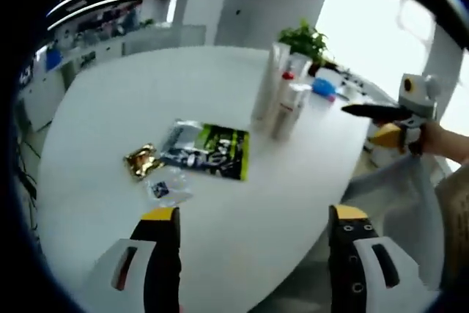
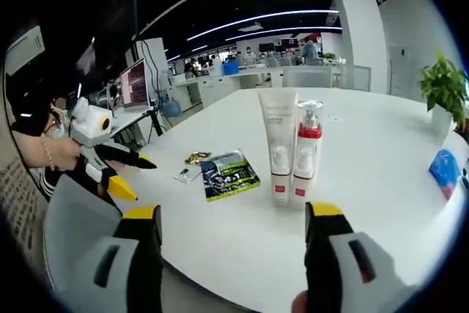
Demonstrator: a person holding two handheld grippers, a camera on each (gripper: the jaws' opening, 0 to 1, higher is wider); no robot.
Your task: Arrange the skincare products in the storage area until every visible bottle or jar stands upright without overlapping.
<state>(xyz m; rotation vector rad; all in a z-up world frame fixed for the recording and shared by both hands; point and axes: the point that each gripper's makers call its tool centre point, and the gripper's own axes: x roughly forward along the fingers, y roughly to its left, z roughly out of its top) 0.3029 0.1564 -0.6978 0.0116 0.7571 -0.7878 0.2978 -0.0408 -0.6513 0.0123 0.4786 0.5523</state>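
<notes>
The round white table (image 2: 381,181) spreads ahead of both your tools, and the task's things sit on it in two groups. Straight beyond your right gripper (image 2: 233,219), whose jaws stand wide with nothing between them, the tall white tube (image 2: 278,146) and the pump bottle (image 2: 306,153) with its red band are upright, just beside each other and, as far as the pictures tell, not overlapping; I judge these two need no handling, so keep clear of them. Ahead of your left gripper (image 1: 253,223), also wide and empty, the flat things lie: the dark green-and-silver pouch (image 1: 207,149) farthest out, the gold sachet (image 1: 142,161) nearer and to the jaws' left, and the small clear sachet (image 1: 165,187) nearest. They lie close together; whether edges touch is hard to tell. If you tidy them, come in low from a free edge, pinch one corner only, and slide it apart from its neighbours. Beyond the bottles stand a potted plant (image 1: 306,40) and a blue item (image 1: 323,87).
</notes>
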